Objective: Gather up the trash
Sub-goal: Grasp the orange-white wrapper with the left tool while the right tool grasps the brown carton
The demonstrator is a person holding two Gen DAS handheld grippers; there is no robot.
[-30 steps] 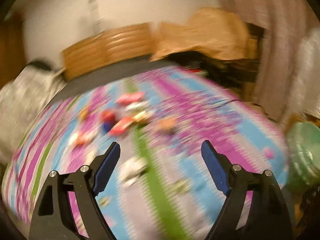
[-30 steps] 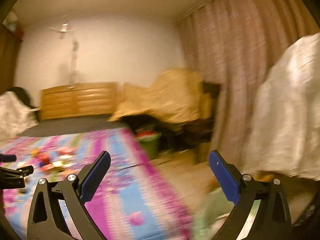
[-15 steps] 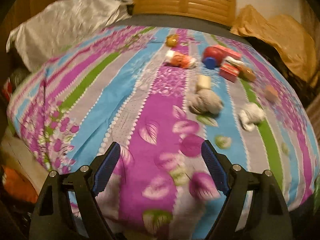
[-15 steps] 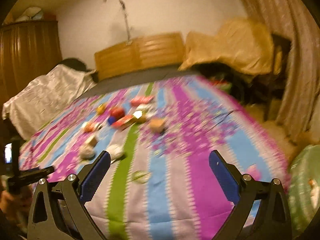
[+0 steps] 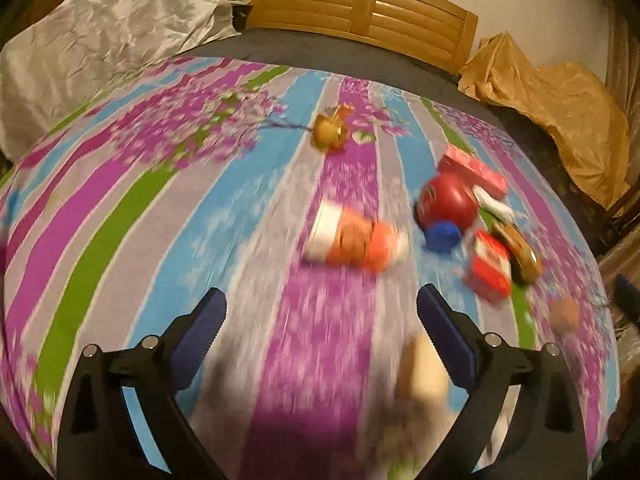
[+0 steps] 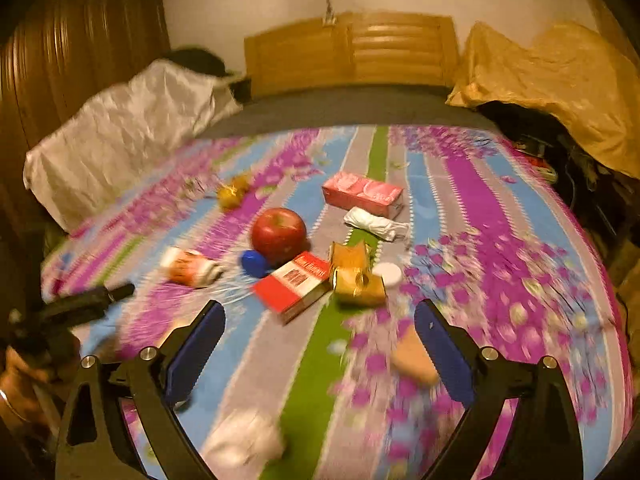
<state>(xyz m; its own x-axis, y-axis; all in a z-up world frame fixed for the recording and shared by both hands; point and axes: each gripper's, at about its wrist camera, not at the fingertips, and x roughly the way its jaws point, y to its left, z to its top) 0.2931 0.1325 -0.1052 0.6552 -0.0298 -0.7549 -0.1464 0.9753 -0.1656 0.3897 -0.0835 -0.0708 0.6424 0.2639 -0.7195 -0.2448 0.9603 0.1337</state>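
Litter lies on a striped floral bedsheet. In the right wrist view I see a red apple, a blue cap, a red-and-white box, a gold wrapper, a pink carton, a white crumpled wrapper, an orange-and-white packet and a white cap. My right gripper is open and empty, just short of the box. My left gripper is open and empty, near the orange-and-white packet; it also shows at the right wrist view's left edge.
A wooden headboard stands at the far end. A silver cover lies to the left and a tan cloth heap to the right. A gold ball of foil lies further up the bed. A white wad lies near me.
Both grippers have swung over the bed and moved closer to the litter. The left one has advanced towards the orange-and-white packet. Both stay open.
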